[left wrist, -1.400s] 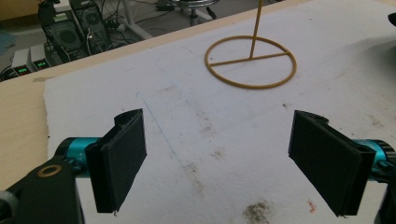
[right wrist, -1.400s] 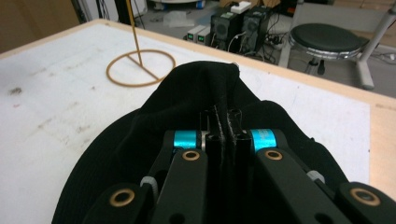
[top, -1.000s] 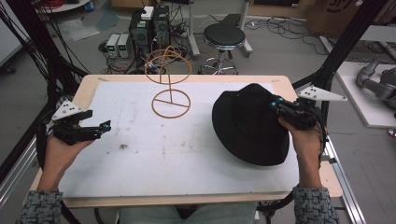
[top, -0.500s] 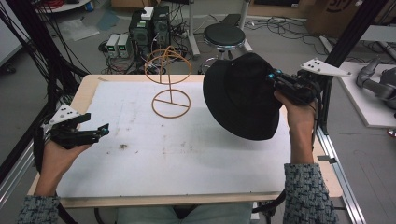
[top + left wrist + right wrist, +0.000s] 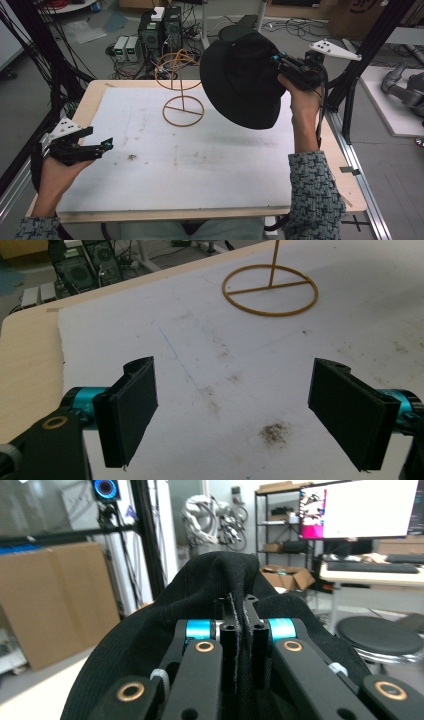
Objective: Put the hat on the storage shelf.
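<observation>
A black bucket hat [image 5: 242, 75] hangs in the air above the table's back right, tilted on its side, brim pinched in my right gripper [image 5: 280, 61]. In the right gripper view the jaws are shut on a fold of the hat [image 5: 220, 580], the gripper [image 5: 239, 611] pointing out at the room. A yellow wire stand [image 5: 181, 85] with a ring base and a hoop top stands at the back middle, just left of the hat. My left gripper [image 5: 102, 146] rests open, low over the white mat [image 5: 200, 170] at the left, nothing between its pads [image 5: 131, 410].
The stand's ring base [image 5: 270, 290] lies ahead of the left gripper. The mat carries dirt smudges [image 5: 272, 432]. Black frame posts [image 5: 350, 85] rise beside the table's right edge. Computers [image 5: 160, 27] and a stool sit on the floor behind the table.
My right gripper has lifted the hat off the table and carried it up and back-left toward the stand. The left gripper has stayed at the left edge.
</observation>
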